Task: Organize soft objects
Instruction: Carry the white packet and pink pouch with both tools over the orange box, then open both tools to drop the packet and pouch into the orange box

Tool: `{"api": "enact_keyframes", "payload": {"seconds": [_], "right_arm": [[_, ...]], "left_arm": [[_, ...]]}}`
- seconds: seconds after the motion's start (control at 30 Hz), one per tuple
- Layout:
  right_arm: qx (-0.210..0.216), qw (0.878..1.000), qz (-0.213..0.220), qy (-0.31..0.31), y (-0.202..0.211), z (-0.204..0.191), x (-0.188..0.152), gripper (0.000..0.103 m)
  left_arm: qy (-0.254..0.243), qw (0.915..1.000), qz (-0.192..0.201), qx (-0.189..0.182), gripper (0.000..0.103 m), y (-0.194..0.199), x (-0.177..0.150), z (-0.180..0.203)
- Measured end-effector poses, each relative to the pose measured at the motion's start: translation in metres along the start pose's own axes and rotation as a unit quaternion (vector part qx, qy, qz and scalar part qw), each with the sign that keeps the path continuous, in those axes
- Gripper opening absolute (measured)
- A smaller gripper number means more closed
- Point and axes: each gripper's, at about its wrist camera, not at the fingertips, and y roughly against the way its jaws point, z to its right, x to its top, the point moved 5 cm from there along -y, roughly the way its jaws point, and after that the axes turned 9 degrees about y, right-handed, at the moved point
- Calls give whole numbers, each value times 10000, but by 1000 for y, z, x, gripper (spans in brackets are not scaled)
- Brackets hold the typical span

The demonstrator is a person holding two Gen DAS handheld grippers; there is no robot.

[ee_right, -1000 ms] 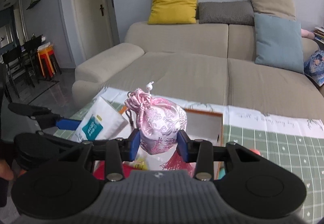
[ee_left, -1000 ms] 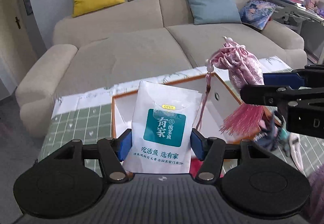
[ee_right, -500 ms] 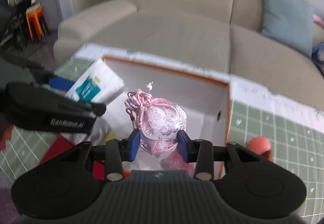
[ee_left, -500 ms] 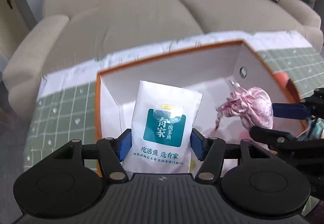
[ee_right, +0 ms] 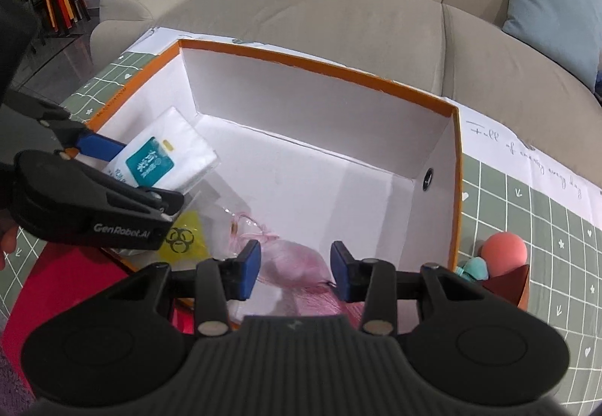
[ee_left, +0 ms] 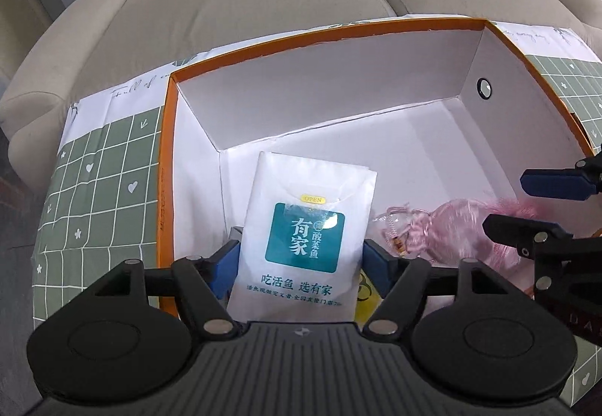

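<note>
In the left wrist view the left gripper (ee_left: 301, 260) sits at lower centre, its blue pads clamped on a white tissue pack (ee_left: 306, 239) held over the near part of the orange-rimmed box (ee_left: 165, 167); to its right the pink pouch (ee_left: 451, 228) lies on the box floor. In the right wrist view the right gripper (ee_right: 295, 267) stands apart at lower centre — the pouch (ee_right: 297, 261) lies loose between its pads, inside the box (ee_right: 457, 198), with the tissue pack (ee_right: 165, 160) at middle left.
</note>
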Motion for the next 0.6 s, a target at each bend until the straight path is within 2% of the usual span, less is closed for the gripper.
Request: {"api": "enact_keyframes", "payload": {"seconds": [0.03, 0.1, 0.2, 0.33, 0.6], "right_arm": [[24, 10000, 10, -19, 0, 0, 0, 41], [47, 10000, 8, -52, 0, -1, 0, 50], [33, 10000, 43, -52, 4, 0, 0, 50], [18, 9999, 112, 2, 11, -2, 1, 50], [-91, 9985, 519, -156, 48, -1, -2, 50]], "left_arm": [[-8, 10000, -10, -21, 86, 1, -1, 0], [4, 10000, 16, 5, 86, 4, -2, -1], [63, 9999, 120, 39, 86, 8, -1, -5], [171, 9987, 471, 51, 86, 26, 1, -9], [309, 9931, 1112, -190, 86, 75, -5, -4]]}}
